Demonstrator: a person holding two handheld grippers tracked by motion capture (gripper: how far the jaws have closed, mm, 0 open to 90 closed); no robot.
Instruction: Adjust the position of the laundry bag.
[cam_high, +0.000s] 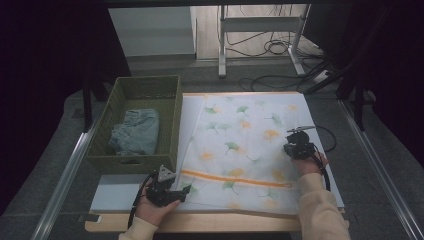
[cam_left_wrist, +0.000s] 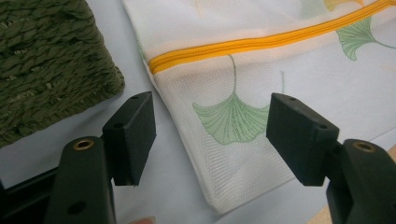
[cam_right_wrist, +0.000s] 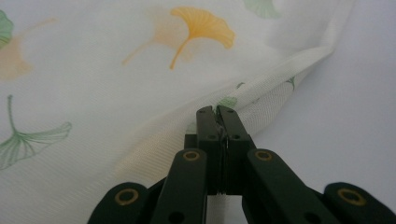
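At the far left, a green basket (cam_high: 172, 102) is holding folded blue cloth (cam_high: 136, 131), and just right of it a white mesh bag (cam_high: 240, 150) with leaf prints and an orange zipper (cam_high: 235, 178) is lying flat on the table (cam_high: 120, 192). The left gripper (cam_high: 181, 194) is hovering at the near left corner of the bag with its jaws standing wide, the corner lying between them but not pressed. The right gripper (cam_high: 295, 131) is pinching the right edge of the bag with its jaws closed tight, and the fabric is puckering there.

White mesh bag (cam_high: 245, 145) with green-and-orange ginkgo leaves, orange zipper (cam_high: 235, 178).
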